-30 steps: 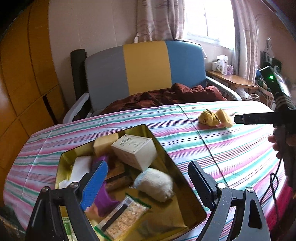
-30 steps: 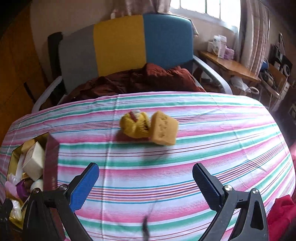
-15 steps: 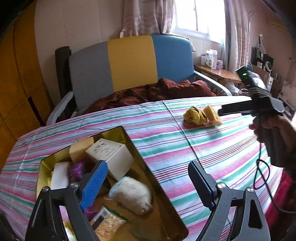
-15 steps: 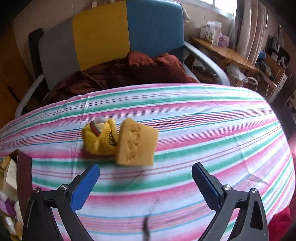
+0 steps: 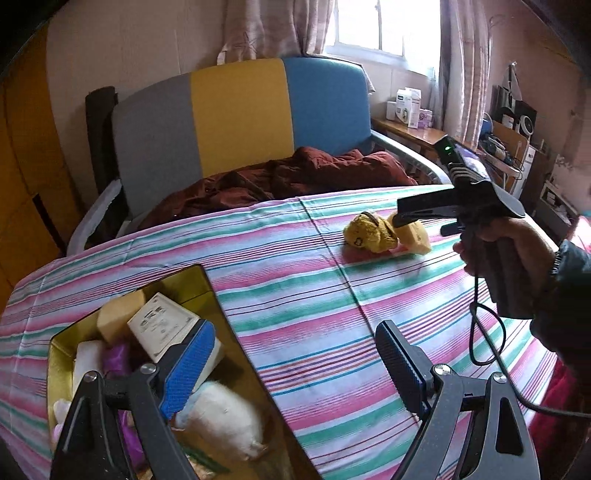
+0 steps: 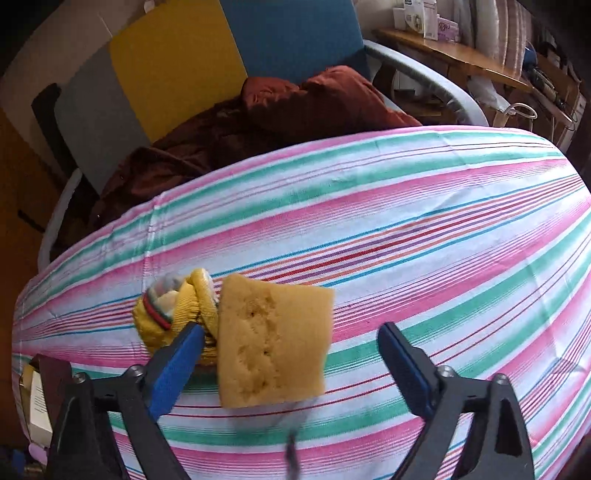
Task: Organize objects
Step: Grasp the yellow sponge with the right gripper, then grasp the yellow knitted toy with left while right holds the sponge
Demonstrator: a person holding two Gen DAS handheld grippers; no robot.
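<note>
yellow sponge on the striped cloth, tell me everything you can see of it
The yellow sponge is a squarish porous slab, dull yellow with small pits on its top face. It lies on the striped tablecloth, its left edge against a yellow knitted toy. It sits between the closing jaws of the right tool, which do not yet press on it.

box label: too blurry | tin btm: cut off by frame edge

Lived-in home, prob. a bedroom/sitting rm: tricolour armchair w/ crumpled maroon blanket, curtained window, wooden side shelf w/ small boxes, cluttered corner w/ gadgets & cables. Table wears a striped household cloth; wood-panel wall at left.
</note>
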